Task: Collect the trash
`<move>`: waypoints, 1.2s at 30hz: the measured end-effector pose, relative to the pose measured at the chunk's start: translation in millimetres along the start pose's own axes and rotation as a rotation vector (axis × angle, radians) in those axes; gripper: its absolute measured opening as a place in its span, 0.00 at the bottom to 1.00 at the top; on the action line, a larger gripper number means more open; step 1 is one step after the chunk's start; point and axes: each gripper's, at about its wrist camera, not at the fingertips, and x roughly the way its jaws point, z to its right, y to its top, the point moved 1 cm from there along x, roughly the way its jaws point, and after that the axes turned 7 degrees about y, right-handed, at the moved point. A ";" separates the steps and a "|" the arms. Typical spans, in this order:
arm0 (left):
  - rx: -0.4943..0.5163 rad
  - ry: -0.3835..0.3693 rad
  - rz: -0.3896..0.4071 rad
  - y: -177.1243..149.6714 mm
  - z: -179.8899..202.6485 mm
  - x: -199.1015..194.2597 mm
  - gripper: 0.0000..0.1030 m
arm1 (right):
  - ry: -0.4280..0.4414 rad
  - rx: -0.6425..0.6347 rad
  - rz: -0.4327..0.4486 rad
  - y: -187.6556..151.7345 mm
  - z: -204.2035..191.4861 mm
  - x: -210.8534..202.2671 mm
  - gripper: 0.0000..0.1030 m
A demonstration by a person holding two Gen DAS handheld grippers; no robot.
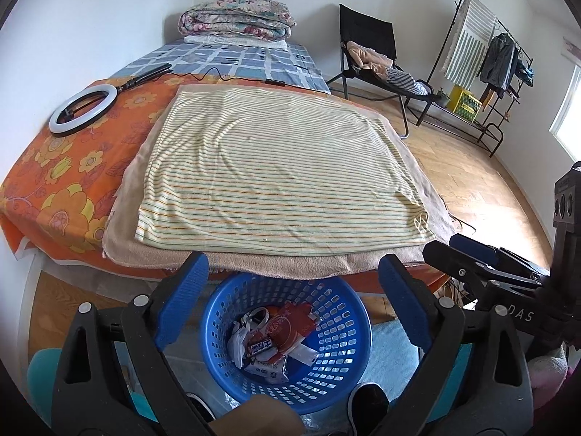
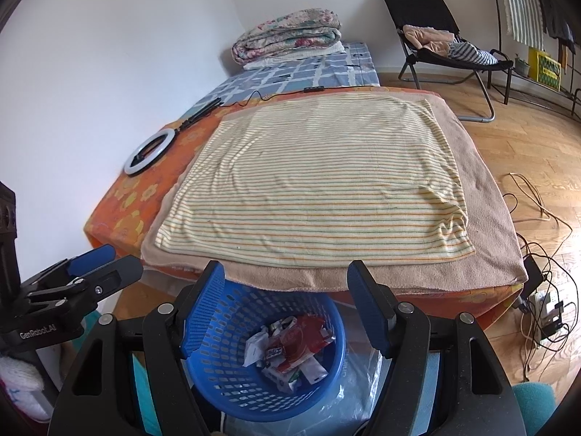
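- My left tongs point(image 1: 292, 294) and right tongs point(image 2: 287, 303) both gape wide, holding nothing.
- Wrappers point(image 1: 270, 341) lie inside the blue basket point(image 1: 348, 370) on the floor, below the bed's point(image 1: 65, 167) edge.
- Risk, I judge: lowering carelessly, a finger could clip the rim and tip the basket.

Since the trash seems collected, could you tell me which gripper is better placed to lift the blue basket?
Probably left: the blue basket sits centred under the open left gripper; for the right gripper it lies off-centre.
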 end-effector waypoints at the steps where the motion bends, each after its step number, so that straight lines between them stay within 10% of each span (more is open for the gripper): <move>1: 0.002 0.003 0.004 0.4 0.2 -1.1 0.94 | 0.001 -0.001 0.000 -0.1 0.1 0.5 0.68; 36: -0.006 0.020 0.018 2.5 3.8 -6.7 0.97 | 0.019 0.025 -0.026 -5.2 1.7 5.9 0.68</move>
